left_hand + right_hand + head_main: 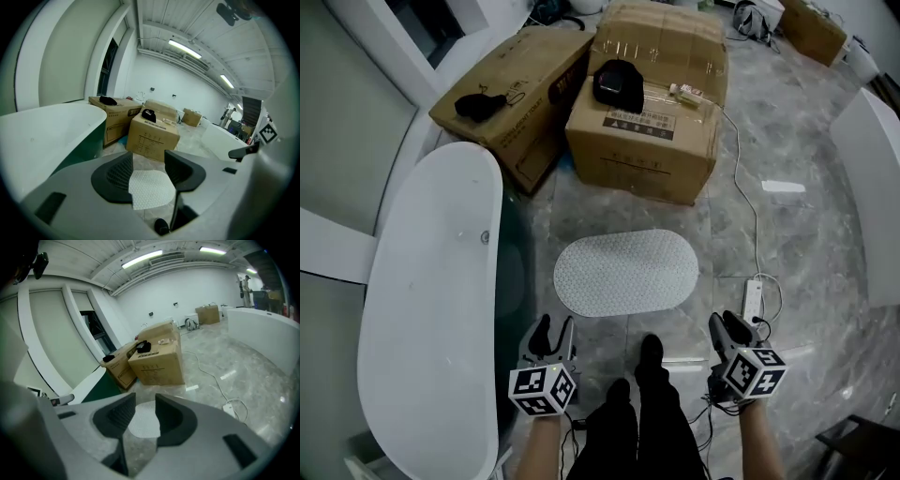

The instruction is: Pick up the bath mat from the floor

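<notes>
**Head view.** The bath mat [626, 273], a pale stadium-shaped sheet with a fine pebbled surface, lies flat on the grey veined stone floor [811, 234]. It sits between the smooth white bathtub [422, 281] and a white power strip [753, 300], in front of a brown cardboard box [645, 122]. The left gripper [554, 330] and the right gripper [729, 325] hang near the mat's near edge, one towards each end, and neither touches it. The task appears to be at the approach stage: the mat is not yet grasped or lifted.

**Left gripper view.** The left gripper [147, 157] has its jaws parted and nothing clamped. The dark ribbed pads frame the mat [150, 187], which lies on the floor beyond them. The matte tub wall [47, 131] curves past on the left, and the box [152, 138] stands behind.

**Right gripper view.** The right gripper [145, 401] is likewise released and empty, with part of the mat [140, 423] showing through the gap between its jaws. The box [157, 364] is further off. What remains, by this reading, is to reach an edge, pinch the thin, probably limp sheet, and raise it.
</notes>
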{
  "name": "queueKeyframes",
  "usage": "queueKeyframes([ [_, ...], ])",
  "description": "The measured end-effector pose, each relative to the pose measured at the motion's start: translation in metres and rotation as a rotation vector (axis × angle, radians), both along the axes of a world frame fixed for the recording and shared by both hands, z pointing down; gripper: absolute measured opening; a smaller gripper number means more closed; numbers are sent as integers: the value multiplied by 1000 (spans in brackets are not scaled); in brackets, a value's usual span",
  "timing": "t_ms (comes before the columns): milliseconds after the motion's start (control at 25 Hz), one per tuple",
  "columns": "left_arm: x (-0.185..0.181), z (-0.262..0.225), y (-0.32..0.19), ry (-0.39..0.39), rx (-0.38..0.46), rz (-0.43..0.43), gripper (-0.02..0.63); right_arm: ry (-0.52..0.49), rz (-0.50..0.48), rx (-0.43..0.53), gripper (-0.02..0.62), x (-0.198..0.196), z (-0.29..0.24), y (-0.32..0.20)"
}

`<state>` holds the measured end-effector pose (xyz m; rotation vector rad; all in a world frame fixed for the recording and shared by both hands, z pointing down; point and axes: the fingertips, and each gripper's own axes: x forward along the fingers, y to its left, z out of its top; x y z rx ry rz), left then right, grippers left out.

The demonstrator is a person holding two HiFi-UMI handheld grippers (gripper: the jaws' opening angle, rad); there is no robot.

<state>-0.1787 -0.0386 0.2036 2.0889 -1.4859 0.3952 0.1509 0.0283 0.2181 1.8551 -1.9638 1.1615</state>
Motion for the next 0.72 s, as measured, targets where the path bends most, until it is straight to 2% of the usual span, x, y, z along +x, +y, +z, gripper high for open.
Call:
queueKeyframes([
  [360,18,172,-31,-15,-14,20,216,14,15,-4,132,25,175,-31],
  [720,31,318,-44,-18,18,65,216,46,9,45,132,41,317,-55],
])
